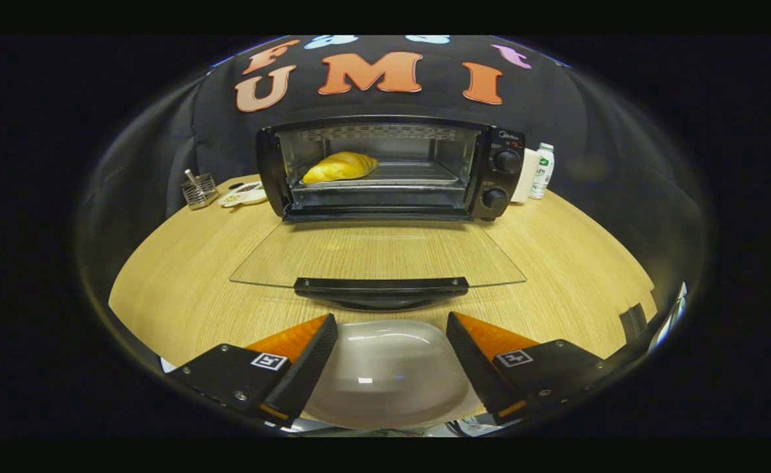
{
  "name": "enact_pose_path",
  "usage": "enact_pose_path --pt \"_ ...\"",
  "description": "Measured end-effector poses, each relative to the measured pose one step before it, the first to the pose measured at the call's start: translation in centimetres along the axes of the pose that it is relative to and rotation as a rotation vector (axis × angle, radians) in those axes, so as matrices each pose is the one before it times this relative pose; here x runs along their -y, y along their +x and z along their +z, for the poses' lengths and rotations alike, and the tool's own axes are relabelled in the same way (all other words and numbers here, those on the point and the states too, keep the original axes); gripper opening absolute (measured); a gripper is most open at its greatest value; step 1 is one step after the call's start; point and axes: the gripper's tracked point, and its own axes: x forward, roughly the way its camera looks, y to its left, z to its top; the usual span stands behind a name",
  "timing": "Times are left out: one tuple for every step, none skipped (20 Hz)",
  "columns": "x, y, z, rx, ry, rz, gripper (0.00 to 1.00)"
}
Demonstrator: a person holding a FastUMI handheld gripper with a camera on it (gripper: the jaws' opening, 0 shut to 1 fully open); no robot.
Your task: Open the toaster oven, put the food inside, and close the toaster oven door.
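Gripper view looking straight at the toaster oven (385,167) on the wooden table (175,289); showing its glass door (379,253) folded down flat toward the camera, black handle (381,286) at the near edge. Seeing the food, a golden bread roll (341,167), already lying on the rack inside the oven, toward the side away from the 2 knobs (507,161). Holding the gripper (391,341) short of the handle, fingers spread apart and gripping nothing, a pale empty dish (389,371) sitting beneath and between them, nearer than the door.

Judging the closing of the door to be the remaining step. Doing it well likely means going in low under the middle of the handle, or pinching it squarely with both fingers; lifting in an arc about the hinge at the oven's front base, not pushing straight in; staying centred so the door is not twisting; easing off near upright so the glass is not slamming and the oven is not sliding back. Keeping clear of the dish while advancing.

Standing beside the oven: a wire holder (199,190) and small plate (244,194) on the far-from-knobs side, a bottle (542,171) on the knob side.
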Motion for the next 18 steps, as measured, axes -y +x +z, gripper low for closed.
enact_pose_path --pt "-0.120 0.192 0.078 -0.00166 -0.00365 0.00076 0.99" --pt "-0.014 0.196 0.139 -0.00180 -0.00794 -0.00233 0.99" --pt "0.014 0.209 0.056 -0.00525 -0.00929 -0.00237 0.99" --pt "-0.082 0.241 0.007 -0.00679 -0.00790 -0.00308 0.99" --pt "-0.121 0.252 0.028 -0.00404 -0.00609 0.00005 0.99" --pt "-0.021 0.198 0.106 -0.00380 -0.00318 -0.00231 0.99" --pt "-0.009 0.181 0.024 -0.00666 -0.00124 -0.00236 0.99" --pt "-0.045 -0.002 -0.113 -0.00853 0.00149 0.00124 1.00" --pt "0.018 -0.115 0.196 0.00441 0.00541 0.00216 1.00" --pt "-0.114 -0.165 0.183 0.00547 0.00638 0.00416 1.00" --pt "-0.162 -0.240 0.252 0.00493 0.00352 0.00762 1.00" --pt "0.048 -0.195 0.702 0.01721 0.00253 -0.00217 0.99" --pt "0.045 0.053 0.571 -0.00370 0.01020 0.00450 1.00" --pt "-0.162 -0.518 0.159 0.00373 0.01948 0.00985 0.99" --pt "-0.071 0.231 0.087 0.00459 0.00189 0.00300 1.00" --pt "0.114 -0.190 0.179 0.00527 -0.00985 0.00138 0.99" --pt "0.064 -0.029 0.119 0.00125 0.00078 -0.00021 0.99" --pt "0.020 -0.045 -0.106 -0.00535 0.00689 0.00000 0.99"
